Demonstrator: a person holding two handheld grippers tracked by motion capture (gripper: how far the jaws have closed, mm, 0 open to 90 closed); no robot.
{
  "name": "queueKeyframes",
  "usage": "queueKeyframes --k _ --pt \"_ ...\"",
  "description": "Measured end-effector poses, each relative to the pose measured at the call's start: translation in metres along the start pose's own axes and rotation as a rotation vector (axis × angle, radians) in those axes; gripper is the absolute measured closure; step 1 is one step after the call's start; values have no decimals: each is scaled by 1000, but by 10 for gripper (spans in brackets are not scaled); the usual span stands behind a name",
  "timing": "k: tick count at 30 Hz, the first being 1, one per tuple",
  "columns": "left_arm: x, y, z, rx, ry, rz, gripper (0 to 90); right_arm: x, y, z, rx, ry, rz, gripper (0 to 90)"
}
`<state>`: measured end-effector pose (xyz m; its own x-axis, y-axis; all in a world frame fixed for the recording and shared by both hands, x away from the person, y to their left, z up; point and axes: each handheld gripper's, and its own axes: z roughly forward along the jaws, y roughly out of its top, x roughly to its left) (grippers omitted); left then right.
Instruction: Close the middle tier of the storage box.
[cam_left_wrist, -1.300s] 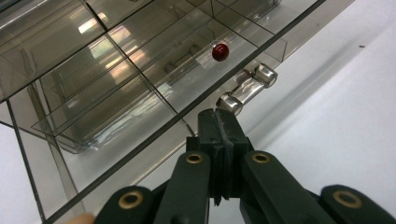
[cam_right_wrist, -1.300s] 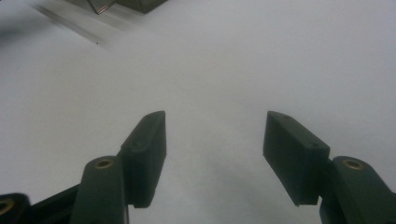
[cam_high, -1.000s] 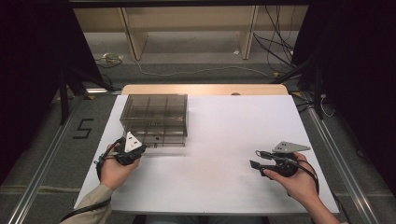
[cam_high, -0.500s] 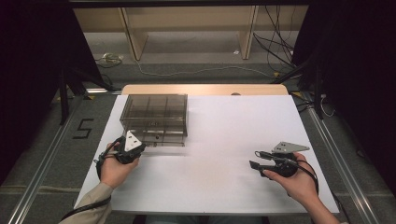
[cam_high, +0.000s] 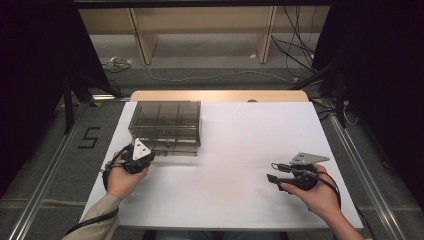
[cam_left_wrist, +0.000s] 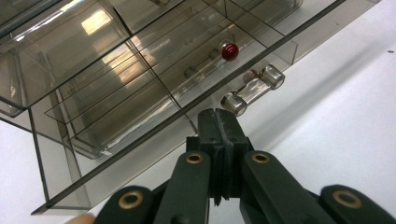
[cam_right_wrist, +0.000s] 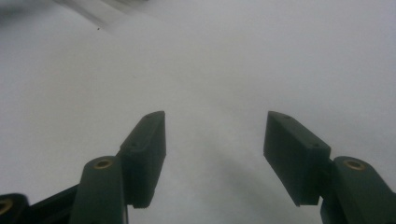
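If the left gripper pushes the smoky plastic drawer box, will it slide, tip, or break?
The drawer box looks thin-walled and nearly empty, so probably light; it would likely slide on the smooth white table. Being low and wide, it seems unlikely to tip. The red ball inside a drawer may roll.

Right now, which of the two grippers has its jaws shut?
The left gripper, by the smoky plastic drawer box: its jaws are pressed together. The right gripper has its jaws wide apart.

The left gripper (cam_high: 150, 156) sits in the left hand (cam_high: 122, 177), fingers (cam_left_wrist: 218, 130) pressed together with nothing between. The right gripper (cam_high: 272, 172) lies level in the right hand (cam_high: 315, 192), fingers (cam_right_wrist: 147, 149) spread apart.
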<state>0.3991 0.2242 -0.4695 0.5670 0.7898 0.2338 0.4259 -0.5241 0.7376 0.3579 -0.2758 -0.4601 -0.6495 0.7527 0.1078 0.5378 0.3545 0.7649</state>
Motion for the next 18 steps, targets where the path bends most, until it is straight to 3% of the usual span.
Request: queueKeyframes --k 18 --pt "3 3 4 -1 7 -8 895 0 0 0 0 1 3 389"
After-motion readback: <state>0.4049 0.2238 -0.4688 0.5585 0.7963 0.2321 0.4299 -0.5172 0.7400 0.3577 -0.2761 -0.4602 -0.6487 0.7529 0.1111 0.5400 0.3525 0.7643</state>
